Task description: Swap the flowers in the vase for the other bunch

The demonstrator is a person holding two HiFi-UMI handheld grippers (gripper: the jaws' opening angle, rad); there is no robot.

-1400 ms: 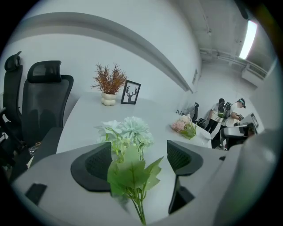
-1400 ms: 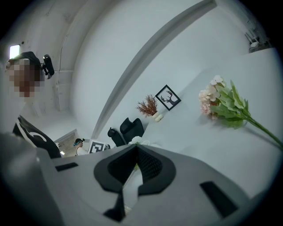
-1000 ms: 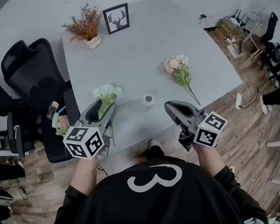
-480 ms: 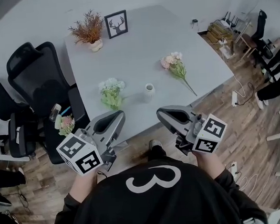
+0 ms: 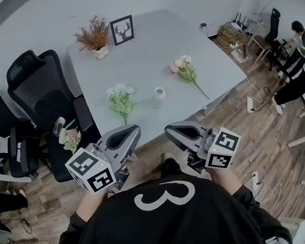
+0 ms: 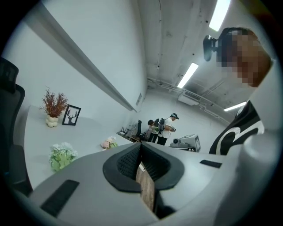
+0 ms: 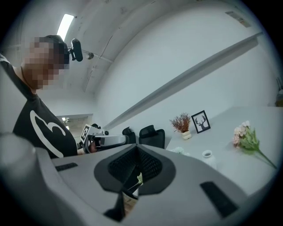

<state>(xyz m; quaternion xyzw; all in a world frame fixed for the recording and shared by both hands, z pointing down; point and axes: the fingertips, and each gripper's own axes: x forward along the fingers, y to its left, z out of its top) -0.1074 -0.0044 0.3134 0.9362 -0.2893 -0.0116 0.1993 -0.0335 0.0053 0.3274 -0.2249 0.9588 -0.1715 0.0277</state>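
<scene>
Lying apart, one white bunch (image 5: 120, 96), one pink bunch (image 5: 182, 68), one vase (image 5: 159, 97)

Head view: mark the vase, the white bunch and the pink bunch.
vase (image 5: 159, 97), head view, on its white body.
white bunch (image 5: 119, 92), head view, on the flower heads.
pink bunch (image 5: 180, 65), head view, on the flower heads.
</scene>
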